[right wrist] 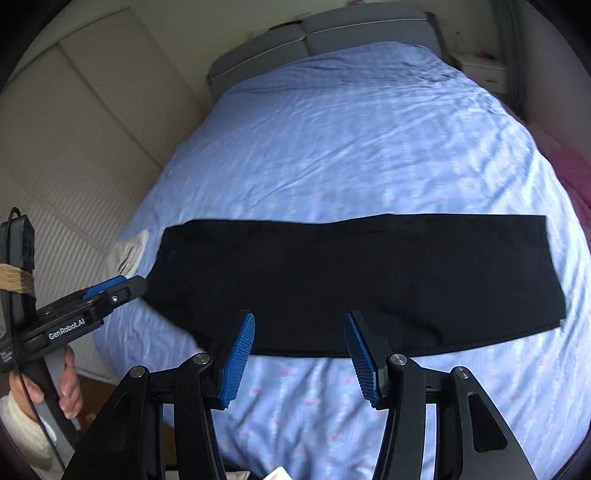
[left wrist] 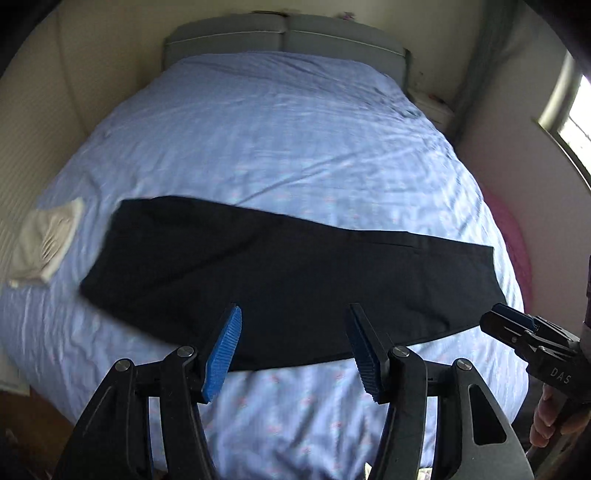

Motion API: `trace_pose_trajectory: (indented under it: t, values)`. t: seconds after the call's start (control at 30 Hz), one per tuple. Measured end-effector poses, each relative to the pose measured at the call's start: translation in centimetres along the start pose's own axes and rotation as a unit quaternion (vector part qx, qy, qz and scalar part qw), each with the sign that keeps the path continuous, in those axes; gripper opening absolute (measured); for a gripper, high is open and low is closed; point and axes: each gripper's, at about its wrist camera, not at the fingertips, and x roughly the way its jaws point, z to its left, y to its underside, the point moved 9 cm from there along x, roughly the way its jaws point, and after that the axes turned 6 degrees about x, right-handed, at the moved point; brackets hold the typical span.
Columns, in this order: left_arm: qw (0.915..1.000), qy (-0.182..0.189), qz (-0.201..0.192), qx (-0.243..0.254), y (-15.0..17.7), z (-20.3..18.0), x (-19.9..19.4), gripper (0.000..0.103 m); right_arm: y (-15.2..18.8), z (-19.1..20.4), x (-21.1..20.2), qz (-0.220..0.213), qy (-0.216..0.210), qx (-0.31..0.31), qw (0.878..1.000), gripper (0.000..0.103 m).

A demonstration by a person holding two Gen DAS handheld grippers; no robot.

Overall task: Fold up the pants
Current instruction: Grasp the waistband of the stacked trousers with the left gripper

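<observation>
Pants [left wrist: 288, 280] flat on bed [left wrist: 280, 140], lying 9-to-3 across both grippers.
Left gripper [left wrist: 293, 343] and right gripper [right wrist: 299, 347] spread wide, empty, hovering just short of the near edge.

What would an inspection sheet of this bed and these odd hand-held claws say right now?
Surface: bed with a wrinkled light blue sheet.
Job's things: black pants lying flat across the near part of the bed, one long strip; further folds not yet done.
Clutter: folded cream cloth on the bed beyond the pants' left end.
Grippers: left gripper open, holding nothing; right gripper open, holding nothing; both hang over the pants' near edge.
Cables: black cable running down by the left gripper's handle.
Surroundings: grey headboard, pink item beside the bed, window.
</observation>
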Motion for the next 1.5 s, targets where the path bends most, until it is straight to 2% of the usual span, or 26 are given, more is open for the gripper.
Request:
trace_pose_trajectory:
  t: [0.07,0.17,0.33,0.5,0.63,0.7,0.77,0.93,1.1,1.3,1.4,1.5]
  values:
    - [0.9998,-0.01,-0.008,-0.018,1.6,4.9,-1.6,0.062,1.2,3.9,1.2,0.009,-0.01,-0.013,1.0,0.052]
    - [0.9994,-0.017,-0.009,-0.03,3.4,10.6,-2.6,0.063,3.1,8.7,3.2,0.025,-0.013,-0.013,1.0,0.052]
    - [0.9987,0.007,0.015,-0.048,5.8,21.7,-2.1,0.063,6.5,15.5,6.7,0.042,0.011,0.034,0.998,0.052]
    - [0.9986,0.028,0.028,-0.036,6.1,29.7,0.9,0.062,9.8,20.3,11.7,0.061,0.053,0.08,0.994,0.052]
    - [0.9967,0.055,0.047,-0.037,5.8,33.9,4.6,0.057,12.0,22.4,15.9,0.107,0.089,0.11,0.984,0.052]
    - [0.9942,0.081,0.063,-0.031,5.5,34.9,7.0,0.054,12.6,23.1,17.5,0.128,0.102,0.113,0.98,0.052]
    - [0.9925,0.091,0.078,-0.021,5.0,35.7,9.0,0.049,12.7,23.8,19.0,0.142,0.109,0.116,0.977,0.052]
    - [0.9863,0.131,0.1,-0.008,2.6,37.0,14.7,0.046,11.4,25.1,22.3,0.15,0.128,0.122,0.973,0.052]
    - [0.9803,0.167,0.104,-0.018,-0.8,38.2,19.4,0.04,9.0,27.3,25.8,0.149,0.111,0.145,0.972,0.052]
    - [0.9736,0.2,0.108,-0.011,-5.2,37.9,25.1,0.037,5.8,29.4,29.0,0.135,0.11,0.135,0.975,0.052]
    - [0.9703,0.21,0.12,-0.007,-5.8,37.3,26.5,0.023,4.9,29.9,29.8,0.133,0.107,0.137,0.976,0.052]
    - [0.9687,0.225,0.105,0.002,-6.5,36.8,25.7,0.022,4.5,30.2,29.9,0.13,0.105,0.133,0.977,0.052]
